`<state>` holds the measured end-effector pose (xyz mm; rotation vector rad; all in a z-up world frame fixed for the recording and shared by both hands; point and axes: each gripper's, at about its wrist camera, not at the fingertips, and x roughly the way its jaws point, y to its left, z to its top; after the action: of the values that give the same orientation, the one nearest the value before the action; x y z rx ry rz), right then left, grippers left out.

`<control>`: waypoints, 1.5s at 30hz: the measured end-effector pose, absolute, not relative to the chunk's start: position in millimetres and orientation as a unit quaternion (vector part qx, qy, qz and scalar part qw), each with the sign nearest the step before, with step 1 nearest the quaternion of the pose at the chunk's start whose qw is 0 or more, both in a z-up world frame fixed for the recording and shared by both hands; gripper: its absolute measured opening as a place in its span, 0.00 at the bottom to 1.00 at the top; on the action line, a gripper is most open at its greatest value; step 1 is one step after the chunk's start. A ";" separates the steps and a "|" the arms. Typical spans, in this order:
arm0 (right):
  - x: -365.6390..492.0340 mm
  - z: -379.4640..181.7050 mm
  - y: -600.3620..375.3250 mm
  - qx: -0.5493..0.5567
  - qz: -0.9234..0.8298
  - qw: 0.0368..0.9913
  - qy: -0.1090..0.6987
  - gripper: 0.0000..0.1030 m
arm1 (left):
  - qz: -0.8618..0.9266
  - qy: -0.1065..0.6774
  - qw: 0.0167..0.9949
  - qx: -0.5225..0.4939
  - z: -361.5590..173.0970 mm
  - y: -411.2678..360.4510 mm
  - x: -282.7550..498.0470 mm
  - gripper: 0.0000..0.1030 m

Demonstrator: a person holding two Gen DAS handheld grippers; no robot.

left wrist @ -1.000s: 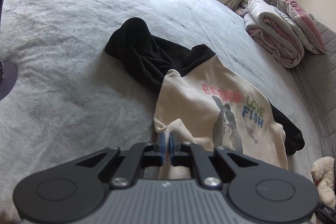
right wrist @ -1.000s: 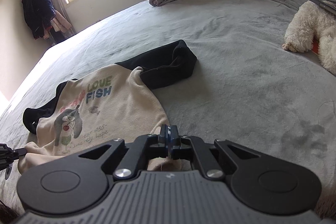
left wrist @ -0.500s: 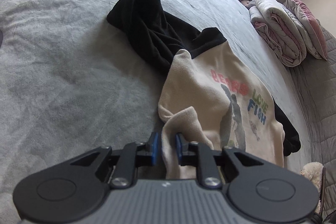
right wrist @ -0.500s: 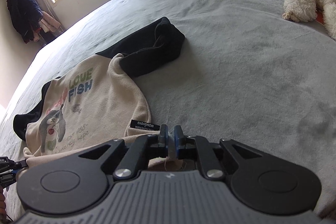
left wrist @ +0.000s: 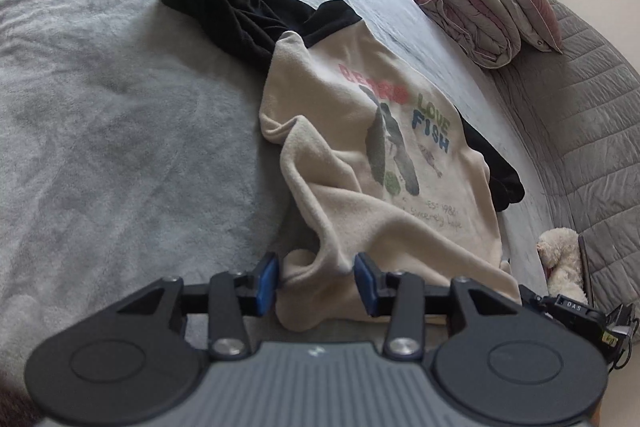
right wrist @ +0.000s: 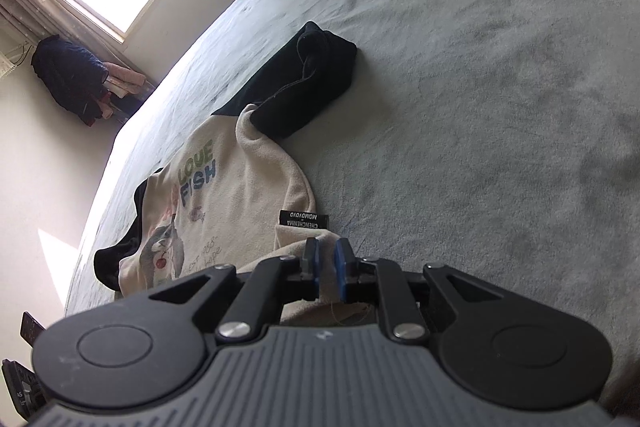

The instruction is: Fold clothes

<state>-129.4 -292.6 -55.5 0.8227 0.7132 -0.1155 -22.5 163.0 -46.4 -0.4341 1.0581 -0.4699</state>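
The left gripper [left wrist: 316, 281] has its fingers spread wide either side of a bunched hem corner, gripping nothing, while the right gripper [right wrist: 326, 263] has its fingers nearly closed on the other corner. The sweatshirt [left wrist: 372, 151] stretches lengthwise away from both, print up, black sleeves [left wrist: 236, 11] farthest off, on the grey bed [left wrist: 100, 131]
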 end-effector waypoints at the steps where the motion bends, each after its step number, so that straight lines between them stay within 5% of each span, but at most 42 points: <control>1: -131.0 -54.9 -293.4 0.394 -0.051 0.854 0.336 0.15 | -0.228 0.496 0.816 -0.190 -45.2 159.3 -26.2 0.41; 3: -134.3 -53.6 -295.1 0.400 -0.043 0.854 0.331 0.22 | -0.236 0.494 0.819 -0.171 -44.2 154.9 -31.4 0.41; 5: -136.8 -52.2 -295.4 0.399 -0.043 0.857 0.325 0.52 | -0.236 0.492 0.823 -0.159 -45.0 153.9 -34.8 0.41; 16: -131.2 -58.2 -278.8 0.311 -0.051 0.879 0.357 0.52 | -0.217 0.480 0.832 -0.176 -52.6 168.8 -37.5 0.40; 20: -127.7 -61.0 -270.3 0.272 -0.048 0.886 0.373 0.34 | -0.216 0.482 0.835 -0.154 -52.7 163.1 -38.7 0.33; 23: -124.2 -60.9 -257.1 0.225 -0.037 0.892 0.391 0.14 | -0.217 0.493 0.832 -0.133 -51.8 157.2 -39.2 0.09; 24: -125.2 -58.8 -254.4 0.217 -0.035 0.893 0.392 0.12 | -0.220 0.496 0.830 -0.131 -49.4 156.5 -41.0 0.07; 38: -179.5 22.7 -261.3 0.294 0.048 0.889 0.347 0.10 | -0.293 0.497 0.786 -0.223 24.6 202.9 -78.7 0.06; 45: -171.6 19.8 -250.2 0.247 0.027 0.890 0.382 0.10 | -0.239 0.523 0.804 -0.148 12.6 194.2 -80.0 0.06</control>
<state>-171.6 -250.2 19.8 0.5130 0.7922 0.0562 -80.0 194.2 12.6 -0.3174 1.1212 -0.5128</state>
